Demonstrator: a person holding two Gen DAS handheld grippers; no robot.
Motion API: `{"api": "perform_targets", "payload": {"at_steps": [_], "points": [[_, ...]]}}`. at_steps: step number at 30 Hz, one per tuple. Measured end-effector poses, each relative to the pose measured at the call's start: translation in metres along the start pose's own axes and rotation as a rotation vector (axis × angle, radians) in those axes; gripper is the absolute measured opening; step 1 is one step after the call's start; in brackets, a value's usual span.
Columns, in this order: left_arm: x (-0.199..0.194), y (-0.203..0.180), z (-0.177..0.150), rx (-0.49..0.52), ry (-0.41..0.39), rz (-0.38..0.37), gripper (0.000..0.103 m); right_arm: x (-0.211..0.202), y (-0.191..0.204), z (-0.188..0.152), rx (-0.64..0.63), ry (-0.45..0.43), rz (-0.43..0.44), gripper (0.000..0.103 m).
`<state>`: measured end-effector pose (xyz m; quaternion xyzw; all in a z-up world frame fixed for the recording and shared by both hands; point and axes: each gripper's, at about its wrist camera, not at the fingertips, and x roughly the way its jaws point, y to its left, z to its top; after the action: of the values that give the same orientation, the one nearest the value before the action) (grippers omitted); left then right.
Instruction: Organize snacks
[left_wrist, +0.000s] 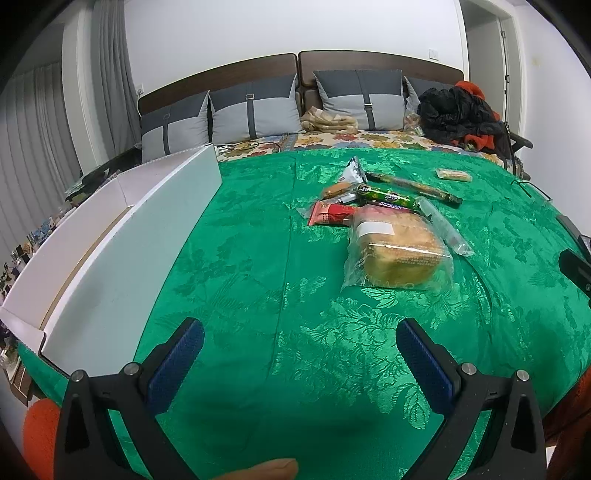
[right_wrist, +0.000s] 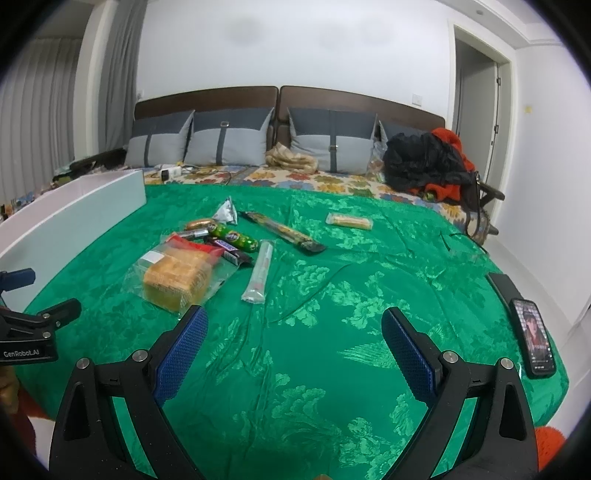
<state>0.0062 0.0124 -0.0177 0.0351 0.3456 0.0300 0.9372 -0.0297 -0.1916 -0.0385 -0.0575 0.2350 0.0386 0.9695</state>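
Left wrist view: the left tool is hovering low over a bed covered in shiny green cloth woven with a leaf pattern. Its two black fingers, faced with bumpy blue pads, are spreading wide with nothing between them. A fingertip is peeking in at the bottom edge. Ahead and to the right, a heap of snacks is lying on the cloth. Nearest is a clear crinkly bag of bread, with a red packet and a green wrapped roll behind it. A long white box with smooth flat walls is standing along the bed's left edge, well apart from the snacks.

Right wrist view: the right tool is likewise hanging over the green cloth, fingers splayed and empty. The bag of bread is sitting just beyond its left finger. A slim clear tube-shaped packet is lying beside the bread, and a small pale bar is resting alone farther back. A phone with a lit screen is lying at the bed's right edge.
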Motion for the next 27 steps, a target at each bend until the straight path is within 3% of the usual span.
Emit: {"api": "perform_targets", "payload": {"at_steps": [27], "points": [[0.0081, 0.0006, -0.0043, 0.004, 0.032, 0.007, 0.103, 0.0023, -0.004, -0.0013, 0.015, 0.014, 0.004, 0.097]]}}
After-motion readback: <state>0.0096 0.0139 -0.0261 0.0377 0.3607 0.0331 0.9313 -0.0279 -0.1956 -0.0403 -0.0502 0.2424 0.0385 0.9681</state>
